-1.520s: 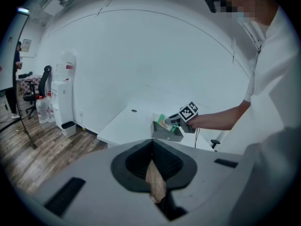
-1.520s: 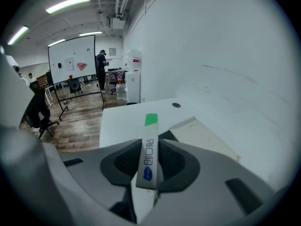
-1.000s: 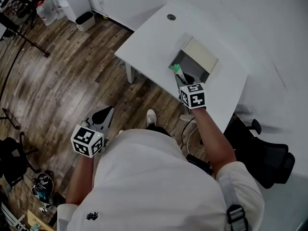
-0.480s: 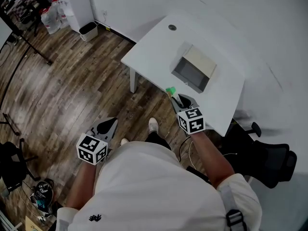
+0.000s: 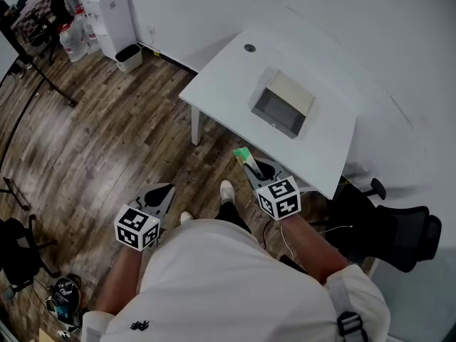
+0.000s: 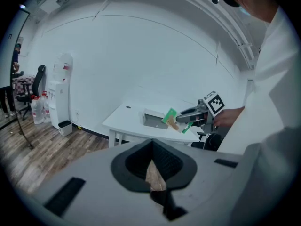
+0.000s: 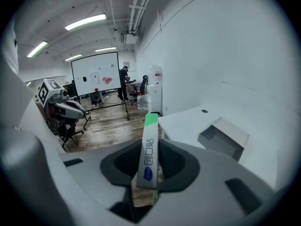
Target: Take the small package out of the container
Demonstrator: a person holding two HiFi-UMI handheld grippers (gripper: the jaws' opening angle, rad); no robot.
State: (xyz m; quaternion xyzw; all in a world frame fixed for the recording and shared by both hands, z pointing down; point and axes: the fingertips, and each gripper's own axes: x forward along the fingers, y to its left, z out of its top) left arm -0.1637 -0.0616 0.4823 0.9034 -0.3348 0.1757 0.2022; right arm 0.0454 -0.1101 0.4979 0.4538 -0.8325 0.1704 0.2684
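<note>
Green at its far end and white along its printed side, the one small package (image 7: 149,152) stands upright between the jaws of my right gripper (image 7: 148,175). The jaws are clamped on its lower part. It is slim and flat, and I see it edge-on from that gripper's own camera. It is out of the container and hangs in the air over the floor, just off the near edge of the table.

My left gripper (image 6: 154,185) has its jaws pressed together with nothing between them, only a sliver of floor showing behind. It hangs low at my left side, well apart from the table.

Farther out I count one container (image 5: 272,110), a shallow grey box with straight walls and a pale flat flap standing along its far side. It sits on the one table (image 5: 228,73), which has a smooth white top with a small round dark hole near the far corner. The floor (image 5: 107,134) is streaked brown wooden planks.

A second ago my right gripper was over the container with the small package at its rim. Now it has drawn back past the table edge towards me. My left gripper has barely shifted.
</note>
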